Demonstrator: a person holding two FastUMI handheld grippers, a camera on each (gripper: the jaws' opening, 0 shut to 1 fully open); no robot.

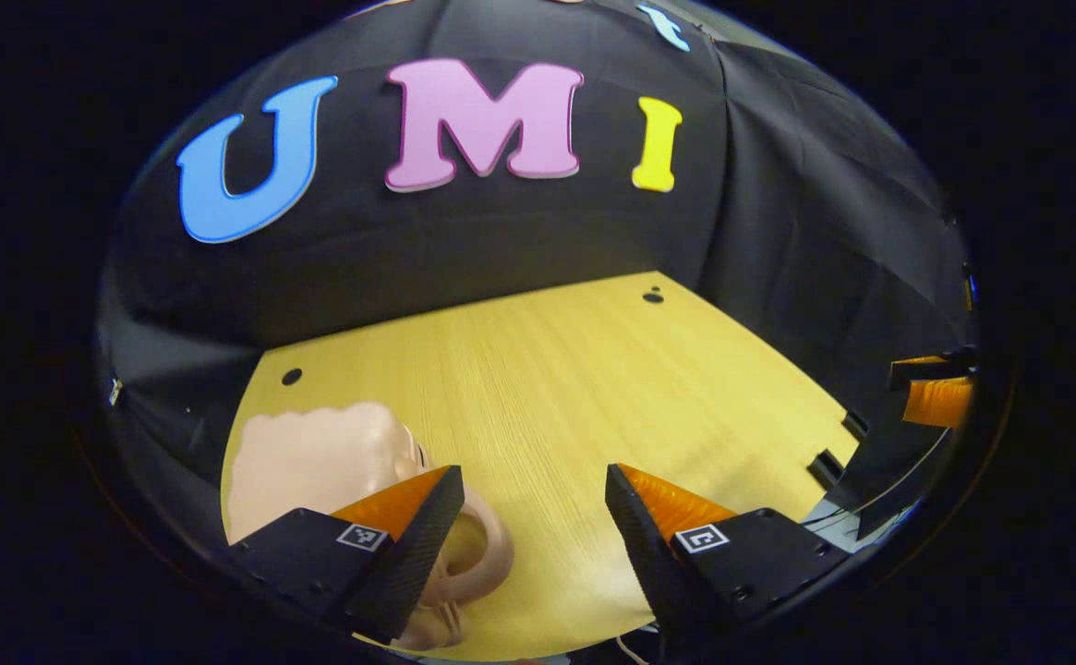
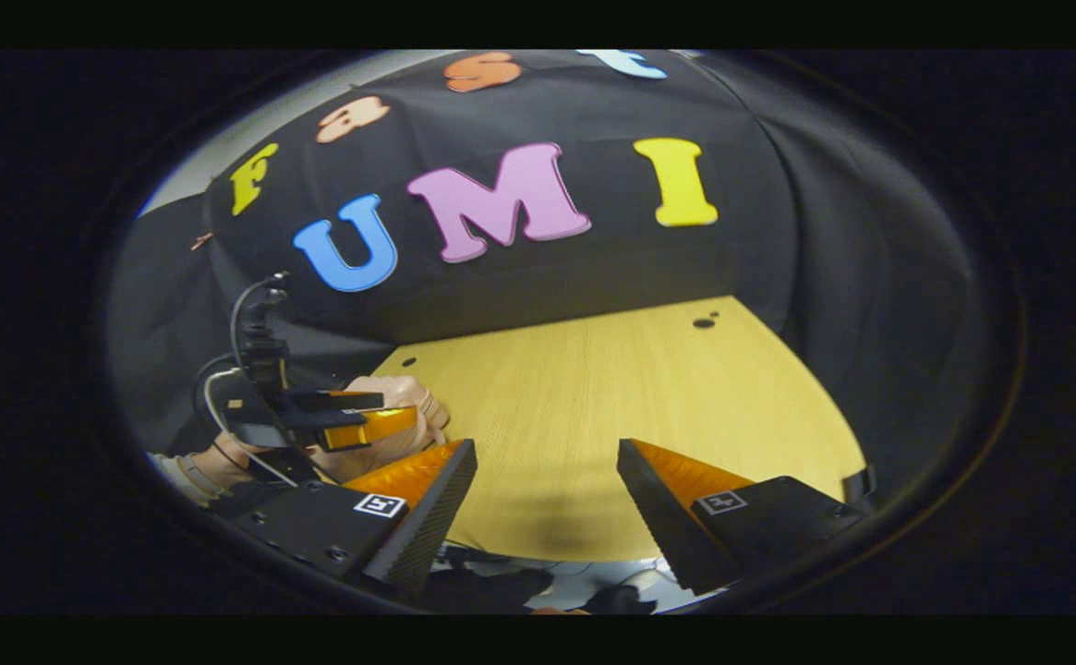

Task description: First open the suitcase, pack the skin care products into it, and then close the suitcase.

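We find the left claw (image 1: 533, 473) open, its two fingers spread wide with bare worktop (image 1: 593, 388) between them and nothing held. The suitcase (image 1: 334, 462), a pale pink rounded shell, lies at the near left corner of the worktop. The claw's left finger stands in front of part of it, and its handle (image 1: 477, 554) shows just beside that finger's inner edge. From this angle we cannot tell whether the case is latched. The right claw (image 2: 547, 448) is likewise open and empty, and hangs over the near edge of the worktop toward its middle. In the right gripper view the left claw appears farther off at the left, held in a hand (image 2: 223, 453) with a cable looping from its body. The worktop is light wood with straight edges, and the black cloth wall (image 1: 501, 249) drops right behind its far edge and along its right side. Two small dark holes mark the surface, one near the far left corner (image 1: 291, 376) and one near the far right corner (image 1: 653, 296). The middle and right of the board lie open between the claws and the wall. Each finger base carries a square black-and-white marker (image 1: 361, 536), a coded pattern and not legible writing.
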